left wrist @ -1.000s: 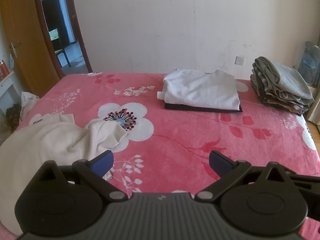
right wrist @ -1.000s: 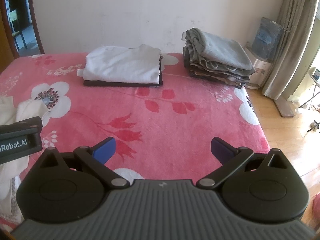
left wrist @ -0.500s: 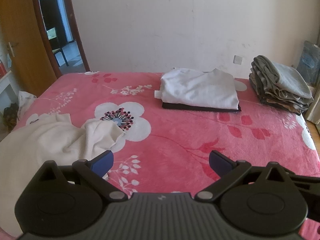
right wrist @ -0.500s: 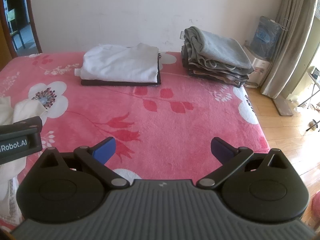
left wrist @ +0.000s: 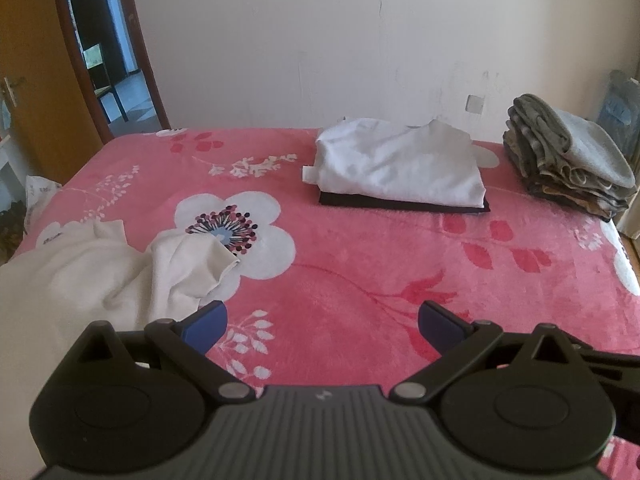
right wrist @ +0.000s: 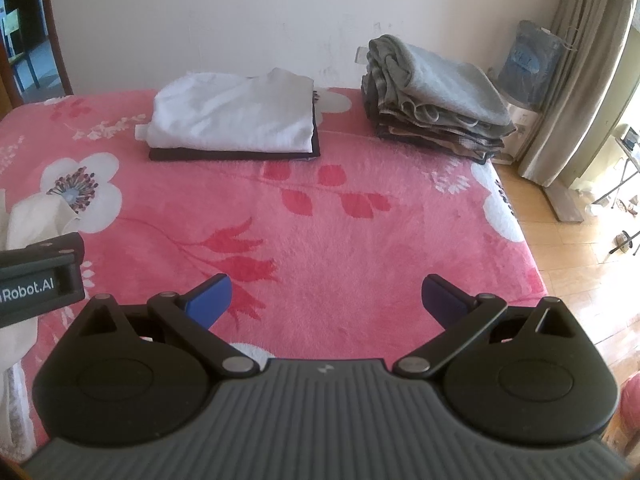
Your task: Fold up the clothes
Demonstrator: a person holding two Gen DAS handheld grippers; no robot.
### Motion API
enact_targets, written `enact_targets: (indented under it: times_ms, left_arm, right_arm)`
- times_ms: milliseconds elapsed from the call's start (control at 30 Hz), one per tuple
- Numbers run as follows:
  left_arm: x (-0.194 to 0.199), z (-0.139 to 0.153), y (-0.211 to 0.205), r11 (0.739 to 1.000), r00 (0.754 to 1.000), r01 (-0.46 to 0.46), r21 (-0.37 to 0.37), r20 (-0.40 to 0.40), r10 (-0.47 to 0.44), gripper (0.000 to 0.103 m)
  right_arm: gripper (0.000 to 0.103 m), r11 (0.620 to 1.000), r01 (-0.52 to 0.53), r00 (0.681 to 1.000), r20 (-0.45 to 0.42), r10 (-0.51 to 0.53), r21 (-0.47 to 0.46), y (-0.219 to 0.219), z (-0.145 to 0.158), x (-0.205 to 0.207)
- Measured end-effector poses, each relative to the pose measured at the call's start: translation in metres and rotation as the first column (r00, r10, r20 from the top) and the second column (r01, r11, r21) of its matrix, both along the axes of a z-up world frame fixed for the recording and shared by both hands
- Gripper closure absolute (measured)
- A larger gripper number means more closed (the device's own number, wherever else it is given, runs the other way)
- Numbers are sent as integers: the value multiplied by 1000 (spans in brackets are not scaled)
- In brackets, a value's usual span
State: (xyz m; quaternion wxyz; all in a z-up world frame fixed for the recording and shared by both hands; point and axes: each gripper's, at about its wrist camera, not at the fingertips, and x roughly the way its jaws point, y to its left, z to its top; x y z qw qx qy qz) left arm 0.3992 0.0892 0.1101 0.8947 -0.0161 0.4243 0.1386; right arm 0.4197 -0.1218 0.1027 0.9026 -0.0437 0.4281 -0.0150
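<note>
1. On the pink bed (left wrist: 360, 280), a crumpled cream shirt (left wrist: 100, 272) lies at the left.
2. Left claw (left wrist: 322, 322) is wide apart, empty.
3. Right claw (right wrist: 326, 296) is wide apart, empty.
4. Folded clothes (right wrist: 236, 120) sit far back.

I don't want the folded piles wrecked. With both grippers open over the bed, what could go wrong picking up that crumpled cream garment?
The cream garment is bunched and hangs over the bed edge; a pinch by the left gripper may catch several layers. Spreading it could push into the white folded shirt on its dark garment.
</note>
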Motion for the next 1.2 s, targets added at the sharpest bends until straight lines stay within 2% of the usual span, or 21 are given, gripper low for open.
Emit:
enact_targets:
  times_ms: [533, 867, 1200]
  left_arm:
    - [27, -18, -25, 1000, 999, 29, 5, -29, -28, 1]
    - [31, -19, -35, 999, 999, 38, 27, -36, -37, 1]
    - [22, -10, -35, 999, 999, 29, 36, -22, -28, 1]
  right_arm:
    - [1, 1000, 28, 1000, -11, -28, -4, -19, -16, 24]
    - [1, 998, 56, 998, -21, -56, -5, -35, -22, 29]
    - [1, 999, 37, 999, -10, -37, -4, -35, -16, 21]
